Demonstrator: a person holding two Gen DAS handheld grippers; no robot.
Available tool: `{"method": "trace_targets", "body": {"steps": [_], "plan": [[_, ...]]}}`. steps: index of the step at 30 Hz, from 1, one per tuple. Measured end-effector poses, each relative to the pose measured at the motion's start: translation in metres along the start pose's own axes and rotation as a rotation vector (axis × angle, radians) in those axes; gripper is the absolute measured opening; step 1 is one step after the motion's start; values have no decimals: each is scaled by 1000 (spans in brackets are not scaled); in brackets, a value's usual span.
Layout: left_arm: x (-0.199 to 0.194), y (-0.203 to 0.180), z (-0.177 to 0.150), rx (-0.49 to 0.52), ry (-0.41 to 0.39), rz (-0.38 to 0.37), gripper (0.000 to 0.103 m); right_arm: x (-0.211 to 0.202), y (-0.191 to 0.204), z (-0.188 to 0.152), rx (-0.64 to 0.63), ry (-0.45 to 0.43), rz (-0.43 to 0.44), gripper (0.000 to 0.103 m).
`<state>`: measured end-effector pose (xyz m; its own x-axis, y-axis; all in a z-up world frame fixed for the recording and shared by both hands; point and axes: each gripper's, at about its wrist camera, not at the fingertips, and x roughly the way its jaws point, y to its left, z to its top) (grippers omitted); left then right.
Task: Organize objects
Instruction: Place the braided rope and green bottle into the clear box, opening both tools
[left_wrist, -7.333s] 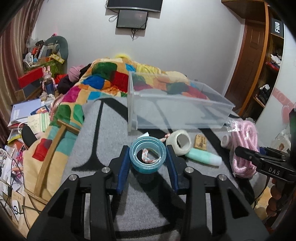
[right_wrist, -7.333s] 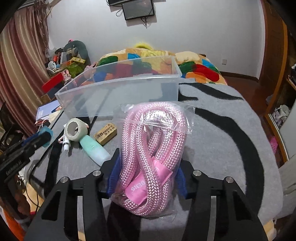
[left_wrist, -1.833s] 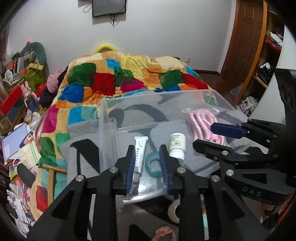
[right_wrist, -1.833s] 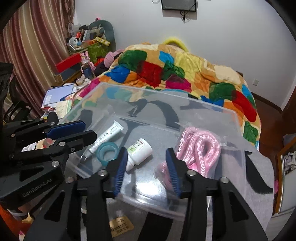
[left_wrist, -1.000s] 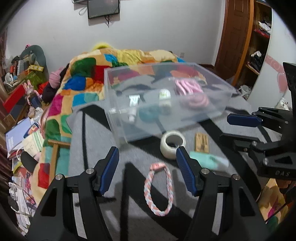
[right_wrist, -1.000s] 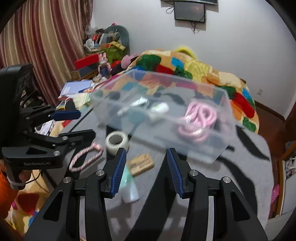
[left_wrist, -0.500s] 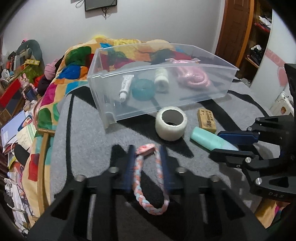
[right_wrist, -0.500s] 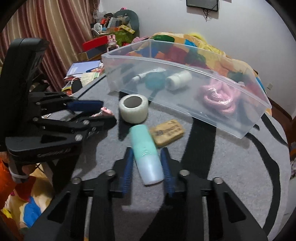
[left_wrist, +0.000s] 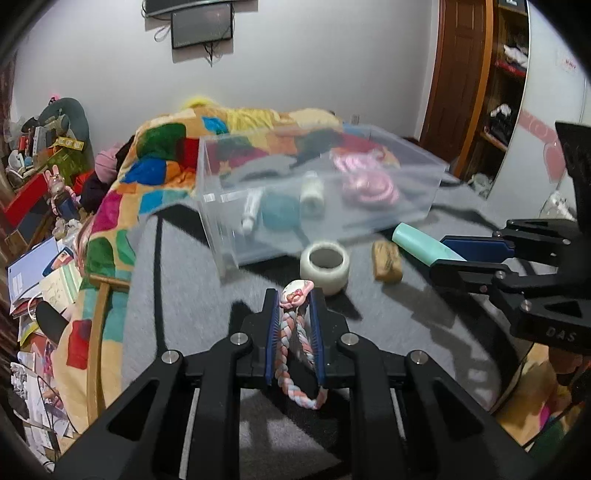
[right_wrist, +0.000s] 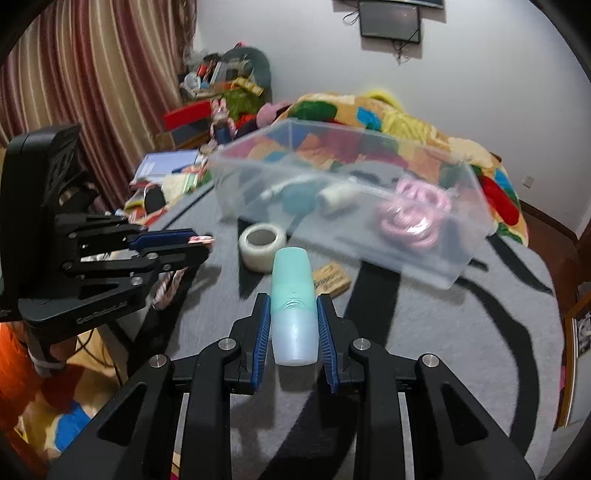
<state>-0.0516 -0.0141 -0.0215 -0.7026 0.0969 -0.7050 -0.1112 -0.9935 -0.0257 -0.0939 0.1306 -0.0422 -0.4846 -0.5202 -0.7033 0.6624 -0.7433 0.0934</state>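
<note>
- Left gripper (left_wrist: 294, 306): 2 blue-padded jaws pinch a braided rope loop (left_wrist: 295, 347) of pink, white and pale blue strands, at lower centre of the left wrist view. The knotted end stands above the fingertips; the free end hangs below the pads.
- Right gripper (right_wrist: 293, 310): jaws clamp a mint-green bottle (right_wrist: 293, 314) lengthwise, at lower centre of the right wrist view. Its green cap points away from the camera.
- Cross-views: the left wrist view shows the right gripper from the side at right of frame, with only the bottle's green end (left_wrist: 421, 245) protruding. The right wrist view shows the left gripper (right_wrist: 199, 245) at left of frame, with the rope dangling beneath it.
- White tape roll (left_wrist: 324, 263): lies on the grey blanket (left_wrist: 177, 280) just beyond the left fingertips, hole upward. A tan eraser box (left_wrist: 386, 260) lies just right of it.
- Clear plastic bin (left_wrist: 221, 236): mid-frame in both views, blurred. It holds a white tube (left_wrist: 251, 214), a teal tape ring (left_wrist: 280, 211), a small white bottle (left_wrist: 311, 194) and a bagged pink rope (left_wrist: 364, 181).
- Only the right wrist view shows the striped curtain (right_wrist: 92, 74) at upper left; only the left wrist view shows the wooden door (left_wrist: 461, 74) at upper right.
- A patchwork quilt (left_wrist: 162, 147) lies behind the bin.
</note>
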Motion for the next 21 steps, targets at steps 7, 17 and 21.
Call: {"method": "trace_targets", "body": {"steps": [7,17,21], "plan": [[-17,9,30,-41,-82,-10,16,-16,-21,24,51,-71,-46,23],[-9,31,75,-86,-114,4,16,-16,-46,66,78,-114,-104,23],[1,35,90,-84,-110,26,16,-7,-53,81,100,-119,-114,23]]}}
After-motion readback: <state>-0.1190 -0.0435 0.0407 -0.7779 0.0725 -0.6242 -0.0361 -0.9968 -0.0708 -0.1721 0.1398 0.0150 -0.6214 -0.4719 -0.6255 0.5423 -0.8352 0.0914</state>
